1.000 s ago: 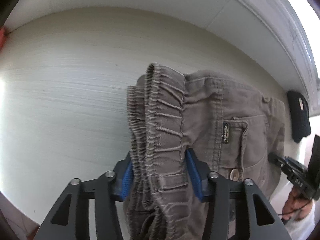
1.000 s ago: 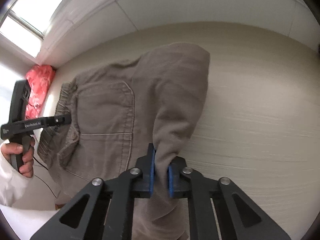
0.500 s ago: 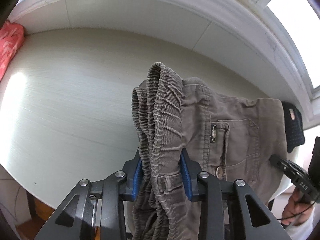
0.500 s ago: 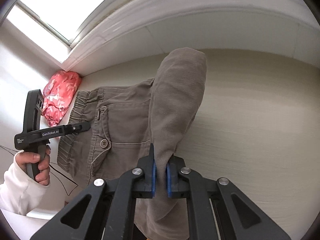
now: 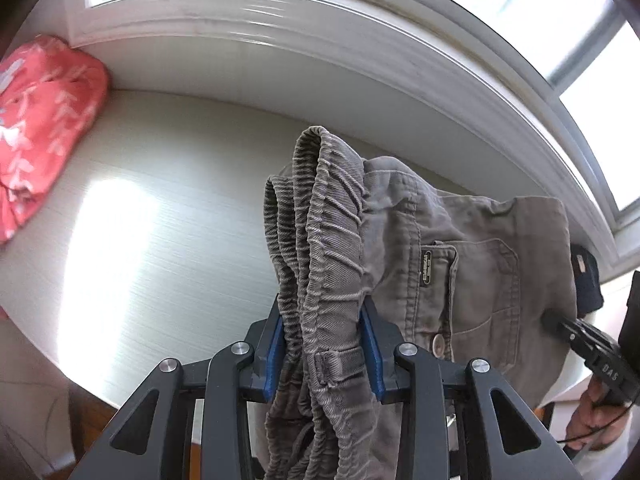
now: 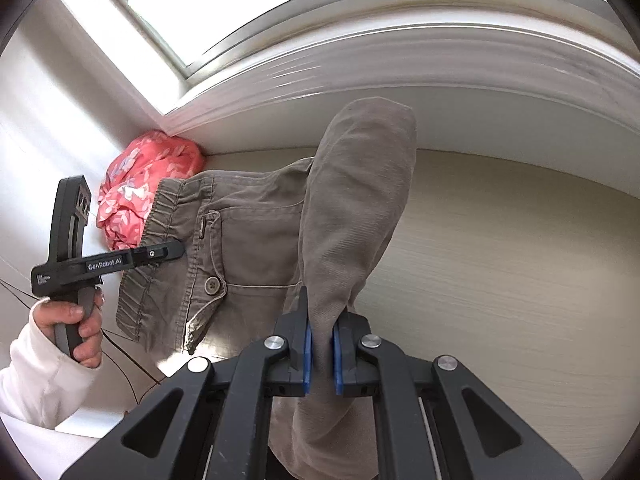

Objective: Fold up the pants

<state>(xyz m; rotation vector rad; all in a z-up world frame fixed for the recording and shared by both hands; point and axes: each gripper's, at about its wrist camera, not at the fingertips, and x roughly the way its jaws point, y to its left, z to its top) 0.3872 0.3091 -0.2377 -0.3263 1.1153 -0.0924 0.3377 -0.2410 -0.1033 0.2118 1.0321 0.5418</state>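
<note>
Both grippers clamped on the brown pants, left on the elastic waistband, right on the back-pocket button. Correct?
Not quite. The right gripper is clamped on a fold of plain fabric, apart from the button, as the right wrist view shows. The left gripper does grip the brown pants by the waistband.

Bright window (image 6: 248,4) backlight, glare patch on tabletop (image 5: 112,248), fisheye-curved edges

A pale, wood-grained table (image 5: 168,216) runs up to a white wall below a window. A red flowered cloth (image 5: 38,128) lies bunched in its far corner. A dark folded item (image 5: 586,280) rests near the opposite end.
</note>
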